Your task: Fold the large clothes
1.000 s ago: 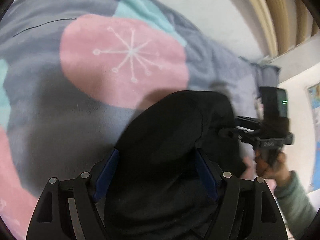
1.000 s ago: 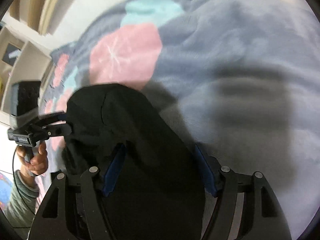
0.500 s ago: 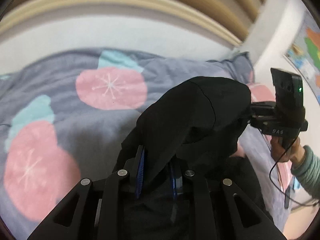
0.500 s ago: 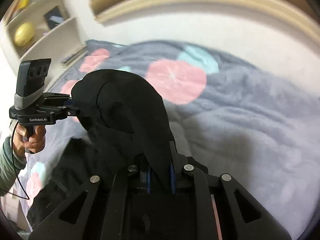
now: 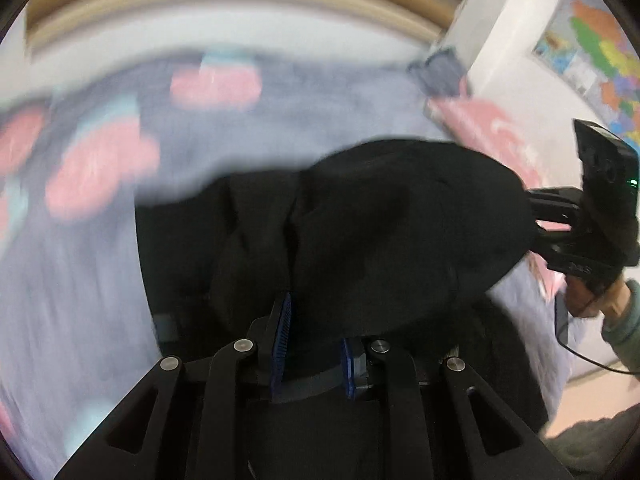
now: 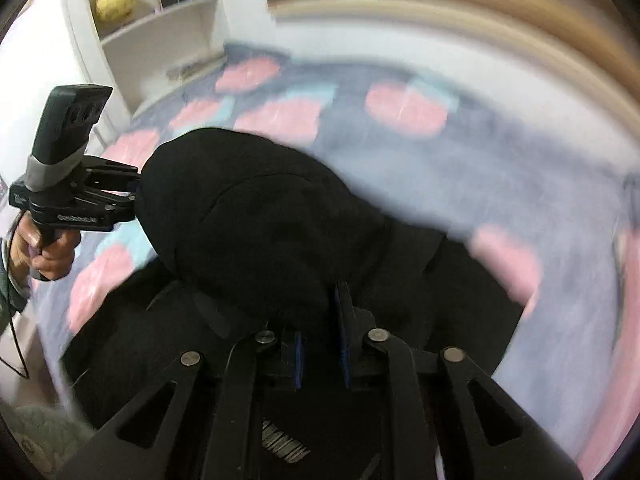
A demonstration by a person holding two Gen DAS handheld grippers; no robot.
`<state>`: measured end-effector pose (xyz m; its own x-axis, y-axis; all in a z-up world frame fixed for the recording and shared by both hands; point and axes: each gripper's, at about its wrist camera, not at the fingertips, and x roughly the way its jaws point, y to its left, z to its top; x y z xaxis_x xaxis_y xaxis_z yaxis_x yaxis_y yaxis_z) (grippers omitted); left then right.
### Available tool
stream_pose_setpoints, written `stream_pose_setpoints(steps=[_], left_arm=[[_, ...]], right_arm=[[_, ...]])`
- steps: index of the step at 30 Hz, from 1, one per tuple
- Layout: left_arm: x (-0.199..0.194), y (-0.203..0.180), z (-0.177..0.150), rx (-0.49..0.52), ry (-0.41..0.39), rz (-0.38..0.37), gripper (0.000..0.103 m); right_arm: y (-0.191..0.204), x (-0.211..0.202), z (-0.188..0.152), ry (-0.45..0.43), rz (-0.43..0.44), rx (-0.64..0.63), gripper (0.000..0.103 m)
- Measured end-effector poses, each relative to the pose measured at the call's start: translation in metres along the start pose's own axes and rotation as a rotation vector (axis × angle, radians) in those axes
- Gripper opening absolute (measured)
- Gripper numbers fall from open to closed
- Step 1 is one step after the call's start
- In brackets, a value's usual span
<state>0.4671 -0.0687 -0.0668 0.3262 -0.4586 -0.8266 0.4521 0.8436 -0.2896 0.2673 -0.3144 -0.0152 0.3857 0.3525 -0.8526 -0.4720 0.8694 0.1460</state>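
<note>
A large black garment (image 5: 384,232) hangs between my two grippers above the bed; it also fills the middle of the right wrist view (image 6: 256,224). My left gripper (image 5: 314,344) is shut on one edge of it, blue pads pinching the cloth. My right gripper (image 6: 320,344) is shut on the other edge. Each gripper shows in the other's view, the right one (image 5: 536,216) at the garment's right end and the left one (image 6: 132,196) at its left end. The garment's lower part lies on the bed below.
A grey blanket with pink and teal patches (image 5: 120,160) covers the bed (image 6: 520,184). A white shelf unit (image 6: 160,32) with a yellow object stands at the left. A colourful map (image 5: 592,40) hangs on the right wall. A wooden headboard runs along the far side.
Both grippers closed on the garment's edge and lifted it up and back from the blanket. The views now look further across the bed and are blurred by motion.
</note>
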Motion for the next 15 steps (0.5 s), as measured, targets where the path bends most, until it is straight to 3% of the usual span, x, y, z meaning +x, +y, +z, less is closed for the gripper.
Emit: stream_pose_setpoints(steps=[4,7,10,14,15], left_arm=[[0.03,0.014,-0.076,-0.145,0.161,-0.024,0.023],[0.026,0.021,-0.106,-0.201,0.196,-0.022,0.023],[-0.002,0.025,-0.102,-0.218,0.129,-0.01,0.023],[-0.044,0.018,-0.051,-0.191,-0.031,-0.032,0.024],[-0.05,0.013,-0.037,-0.181,-0.063,-0.045,0.025]], right_arm=[[0.0,0.023,-0.053,0.125,0.03,0.157,0.031],[-0.013,0.02,-0.069,0.157,0.052,0.256,0.032],[-0.021,-0.003,-0.06,0.119,0.042,0.279,0.033],[-0.031,-0.042,-0.021,-0.027,0.055,0.314,0.057],[-0.03,-0.05,-0.005,-0.073,0.047,0.316,0.057]])
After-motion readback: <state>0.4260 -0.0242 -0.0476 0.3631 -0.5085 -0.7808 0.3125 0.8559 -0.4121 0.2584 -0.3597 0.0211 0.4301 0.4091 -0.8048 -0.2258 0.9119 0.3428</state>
